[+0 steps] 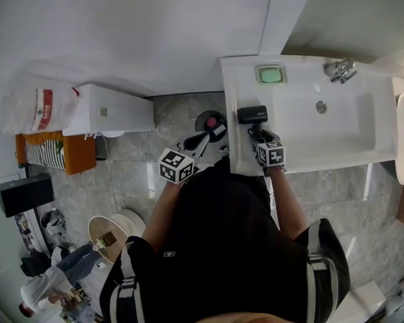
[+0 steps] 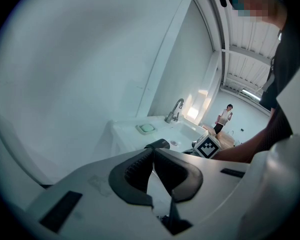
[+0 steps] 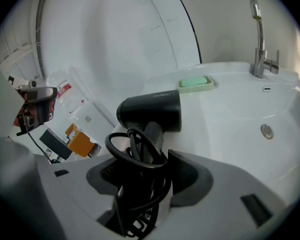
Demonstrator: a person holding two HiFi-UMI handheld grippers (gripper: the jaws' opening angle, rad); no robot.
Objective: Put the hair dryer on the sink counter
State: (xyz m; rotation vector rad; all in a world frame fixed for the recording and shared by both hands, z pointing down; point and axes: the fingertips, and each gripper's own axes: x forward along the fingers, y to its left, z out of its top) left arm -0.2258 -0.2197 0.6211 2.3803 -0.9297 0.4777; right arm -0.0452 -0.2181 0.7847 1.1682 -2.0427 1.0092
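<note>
A black hair dryer (image 1: 252, 115) (image 3: 152, 111) hangs over the left strip of the white sink counter (image 1: 236, 79) (image 3: 230, 104). Its barrel lies crosswise, near the green soap dish (image 1: 271, 75) (image 3: 195, 83). My right gripper (image 1: 256, 136) (image 3: 142, 171) is shut on the dryer's handle and the cord coiled round it. I cannot tell whether the dryer rests on the counter. My left gripper (image 1: 203, 138) (image 2: 153, 156) hovers left of the counter, shut and holding nothing. In the left gripper view the dryer (image 2: 157, 144) shows just beyond the jaws.
A chrome faucet (image 1: 340, 70) (image 3: 260, 39) stands at the basin's back. A round bin (image 1: 211, 122) sits on the floor left of the counter. Further left are a white cabinet (image 1: 114, 110), a plastic bag (image 1: 37, 106) and an orange stool (image 1: 57, 152). A person (image 1: 54, 274) stands at lower left.
</note>
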